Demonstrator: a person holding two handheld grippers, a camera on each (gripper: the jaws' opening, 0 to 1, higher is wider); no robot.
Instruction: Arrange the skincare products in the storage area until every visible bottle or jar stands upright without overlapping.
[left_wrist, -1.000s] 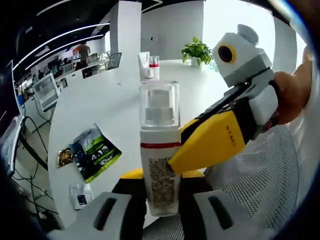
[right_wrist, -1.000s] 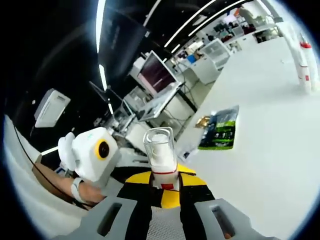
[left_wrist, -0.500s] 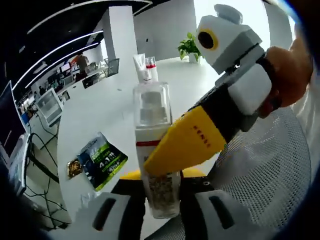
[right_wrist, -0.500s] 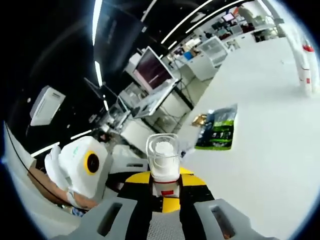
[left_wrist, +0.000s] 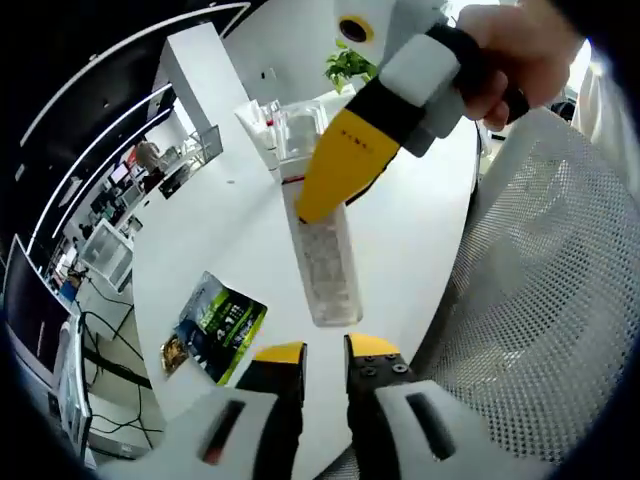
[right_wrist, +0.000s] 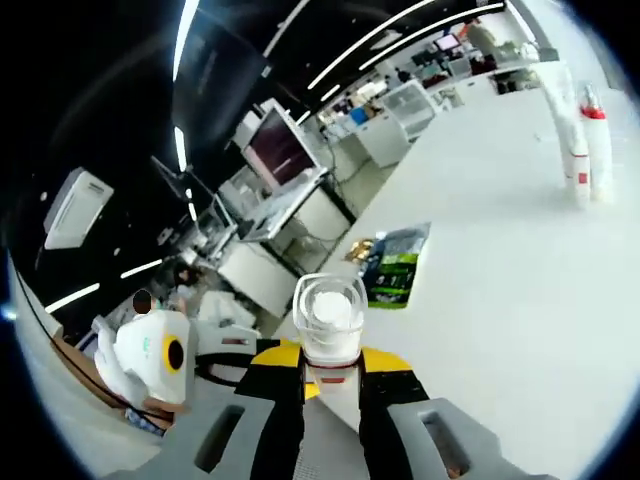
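The big white desk (left_wrist: 230, 210) spreads wide under both views, round-edged, with a mesh chair (left_wrist: 540, 300) hard against its near side. Out at the far end two slim white tubes (right_wrist: 578, 150) stand upright side by side, a potted plant (left_wrist: 345, 68) behind them, and nearer the edge a green sachet (left_wrist: 222, 325) lies flat with a small brown packet (left_wrist: 176, 353) touching it. Now the action: the pump bottle (left_wrist: 322, 240), clear-capped with a red band, hangs in the air above the desk, and the right gripper (left_wrist: 345, 165) has its yellow jaws pinching the bottle about the band and upper body. The left gripper (left_wrist: 322, 352) sits just below the bottle's base with its jaws nearly pressed together, nothing between them. In the right gripper view the bottle's cap (right_wrist: 328, 310) points straight up between the jaws. It looks a light, stiff plastic thing, smooth and likely slippery, the clear cap the weak spot, so the label body seems the safer hold.
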